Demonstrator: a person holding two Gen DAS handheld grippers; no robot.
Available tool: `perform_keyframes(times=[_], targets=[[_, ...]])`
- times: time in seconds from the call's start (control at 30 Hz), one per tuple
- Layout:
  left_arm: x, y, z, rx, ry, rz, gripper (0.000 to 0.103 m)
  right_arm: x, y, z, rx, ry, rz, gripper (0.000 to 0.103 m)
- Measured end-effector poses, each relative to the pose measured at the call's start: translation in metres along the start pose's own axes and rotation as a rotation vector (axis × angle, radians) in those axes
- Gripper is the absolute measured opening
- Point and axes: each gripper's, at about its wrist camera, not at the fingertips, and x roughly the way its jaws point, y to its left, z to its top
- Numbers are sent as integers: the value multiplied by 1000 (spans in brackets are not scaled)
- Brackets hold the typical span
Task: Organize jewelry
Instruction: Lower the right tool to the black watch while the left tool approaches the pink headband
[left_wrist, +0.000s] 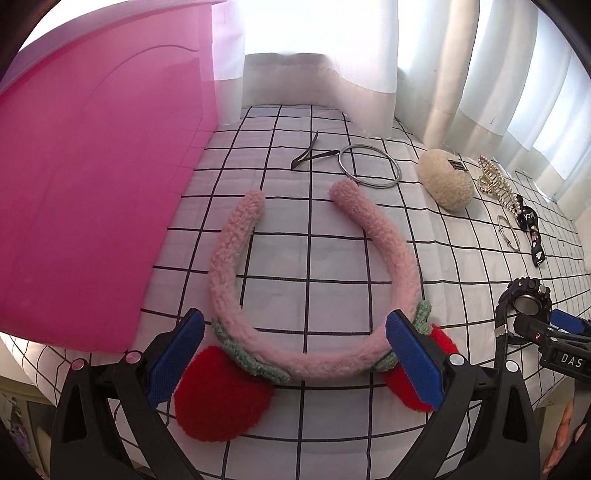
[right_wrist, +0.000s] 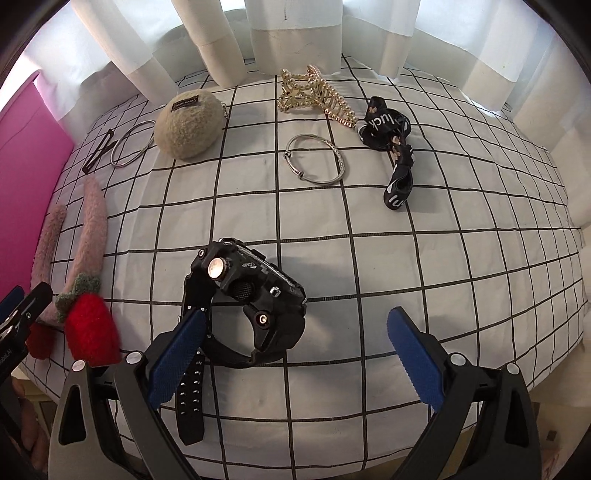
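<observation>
A pink fluffy headband (left_wrist: 221, 258) with two red pompoms (left_wrist: 221, 395) lies flat on the grid-patterned cloth (left_wrist: 332, 258). My left gripper (left_wrist: 295, 328) is open, its blue pads straddling the headband's curved base without closing on it. In the right wrist view a black wristwatch (right_wrist: 258, 295) lies on the cloth, close against the left pad of my open right gripper (right_wrist: 295, 332); its strap runs under that finger. The headband (right_wrist: 92, 214) shows at the left edge there. The watch (left_wrist: 524, 302) appears at the right of the left wrist view.
A pink box (left_wrist: 92, 184) stands on the left. Farther back lie a black hair clip (left_wrist: 310, 157), a silver bangle (left_wrist: 373, 185), a beige fluffy pouch (right_wrist: 186, 125), a gold claw clip (right_wrist: 314, 94), a silver bracelet (right_wrist: 341, 162) and a black ribbon (right_wrist: 388, 125). White curtains hang behind.
</observation>
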Motion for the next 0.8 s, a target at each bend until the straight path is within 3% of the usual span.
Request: perform_keyframes(times=[0.37, 0.6, 0.8], targets=[[17, -17, 8, 28, 17, -7, 98, 15, -6, 6, 10, 13, -40, 94], [13, 7, 16, -93, 2, 37, 97, 19, -8, 10, 2, 17, -40, 94], [29, 26, 19, -135, 49, 89, 97, 24, -7, 12, -11, 21, -45, 94]])
